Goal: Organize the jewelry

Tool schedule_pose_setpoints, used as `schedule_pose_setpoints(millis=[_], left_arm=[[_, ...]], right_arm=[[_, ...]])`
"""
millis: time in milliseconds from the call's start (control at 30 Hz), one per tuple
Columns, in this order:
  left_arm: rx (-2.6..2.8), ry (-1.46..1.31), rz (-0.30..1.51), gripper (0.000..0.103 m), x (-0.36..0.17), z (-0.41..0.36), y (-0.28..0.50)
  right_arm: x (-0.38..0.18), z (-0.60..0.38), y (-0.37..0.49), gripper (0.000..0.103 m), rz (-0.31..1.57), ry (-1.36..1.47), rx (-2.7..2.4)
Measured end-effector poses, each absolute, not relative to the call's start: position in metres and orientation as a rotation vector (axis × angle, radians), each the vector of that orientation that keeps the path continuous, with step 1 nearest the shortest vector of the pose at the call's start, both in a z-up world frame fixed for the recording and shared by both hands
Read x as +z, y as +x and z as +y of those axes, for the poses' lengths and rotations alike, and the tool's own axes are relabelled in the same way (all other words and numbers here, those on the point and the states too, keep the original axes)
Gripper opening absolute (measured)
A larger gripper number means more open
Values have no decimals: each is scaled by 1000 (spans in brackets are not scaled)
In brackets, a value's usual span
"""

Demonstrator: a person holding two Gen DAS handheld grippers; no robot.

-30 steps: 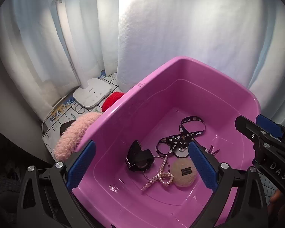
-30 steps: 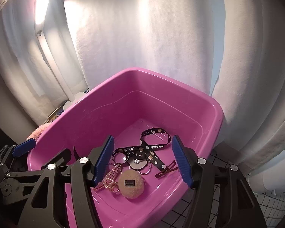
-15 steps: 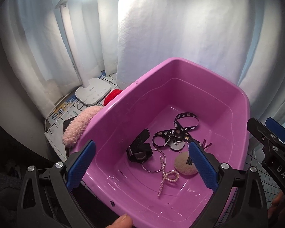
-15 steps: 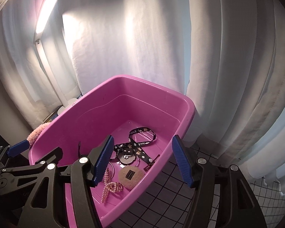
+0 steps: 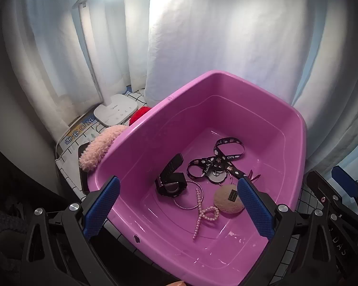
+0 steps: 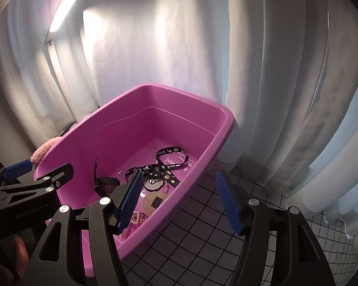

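Note:
A pink plastic tub (image 5: pixel 214 72) (image 6: pixel 179 90) holds the jewelry on its floor. Inside lie a black watch (image 5: pixel 170 183) (image 6: pixel 105 186), a black "luck" lanyard (image 5: pixel 217 159) (image 6: pixel 164 164), a silver bangle (image 5: pixel 187 207), a pearl hair clip (image 5: pixel 204 214) (image 6: pixel 137 218), a beige puff (image 5: pixel 228 201) (image 6: pixel 154 202) and a dark red clip (image 5: pixel 253 175). My left gripper (image 5: pixel 179 205) (image 6: pixel 43 169) hovers open over the tub's near left rim, holding nothing. My right gripper (image 6: pixel 179 200) (image 5: pixel 331 178) is open and empty, straddling the tub's right wall above the cloth.
White curtains (image 5: pixel 226 35) hang close behind the tub. A white desk lamp (image 5: pixel 115 113) (image 6: pixel 64 9), a pink fuzzy item (image 5: pixel 100 147) and a red fuzzy item (image 5: pixel 138 114) sit left of the tub. Black-grid cloth (image 6: pixel 202 238) covers the table on the right.
Both grippers drew back from the tub, and the right one swung right over the checked cloth. The pearl clip and the watch shifted on the tub floor.

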State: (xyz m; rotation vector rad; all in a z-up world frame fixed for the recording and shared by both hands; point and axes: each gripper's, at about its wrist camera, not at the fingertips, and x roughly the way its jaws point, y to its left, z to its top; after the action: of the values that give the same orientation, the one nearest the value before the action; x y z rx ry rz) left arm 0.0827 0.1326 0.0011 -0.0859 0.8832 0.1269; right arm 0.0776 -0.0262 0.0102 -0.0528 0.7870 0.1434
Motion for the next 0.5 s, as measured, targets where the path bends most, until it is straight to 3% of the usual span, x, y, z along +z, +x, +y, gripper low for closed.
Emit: schedule_pose_setpoints(millis=[500], left_arm=[[169,-78,886,97,5,130,80]], right_arm=[[1,-34,66,61,804,-54,143]])
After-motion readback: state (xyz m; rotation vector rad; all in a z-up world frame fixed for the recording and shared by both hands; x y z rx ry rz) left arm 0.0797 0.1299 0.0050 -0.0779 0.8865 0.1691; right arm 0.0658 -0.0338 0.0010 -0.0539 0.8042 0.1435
